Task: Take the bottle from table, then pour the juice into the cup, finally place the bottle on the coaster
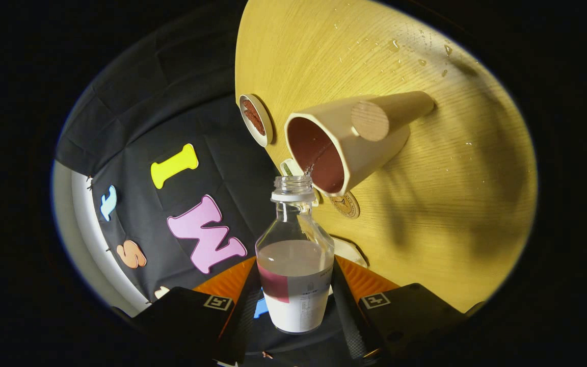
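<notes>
My view holds one uncapped bottle [294,255] clamped between my gripper's [296,300] two fingers [347,295], one cream cup [342,145] with one wooden handle, one round coaster [256,120], one wooden table [426,214].

Clear glossy bottle [294,255], matt cream cup [347,142], wood-grain table [451,204].

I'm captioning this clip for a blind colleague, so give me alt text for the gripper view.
The gripper is shut on a clear, uncapped bottle, tipping its mouth against the rim of a cream cup with a wooden handle as liquid trickles in. Beyond the cup, a small round coaster lies on the wet-spotted wooden table.
</notes>
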The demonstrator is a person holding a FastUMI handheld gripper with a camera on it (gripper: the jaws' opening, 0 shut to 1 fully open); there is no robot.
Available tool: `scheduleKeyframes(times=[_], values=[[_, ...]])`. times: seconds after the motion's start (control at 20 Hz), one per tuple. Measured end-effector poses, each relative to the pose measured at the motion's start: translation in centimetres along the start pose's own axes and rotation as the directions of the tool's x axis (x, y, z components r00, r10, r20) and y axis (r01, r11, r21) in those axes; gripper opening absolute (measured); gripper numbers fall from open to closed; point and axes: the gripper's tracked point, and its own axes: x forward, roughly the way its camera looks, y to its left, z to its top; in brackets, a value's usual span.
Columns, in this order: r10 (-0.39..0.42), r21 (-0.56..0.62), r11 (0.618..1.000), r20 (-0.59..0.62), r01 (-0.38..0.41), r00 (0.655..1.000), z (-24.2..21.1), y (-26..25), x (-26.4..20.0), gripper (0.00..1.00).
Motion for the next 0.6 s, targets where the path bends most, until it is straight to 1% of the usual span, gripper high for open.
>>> scheduleKeyframes(times=[0.35, 0.6], values=[[0.015, 0.099, 0.995, -0.004, -0.014, 1.000, -0.1, 1.4, 0.2, 0.76], [0.014, 0.162, 0.987, -0.018, -0.011, 1.000, 0.2, 1.9, 0.2, 0.76]])
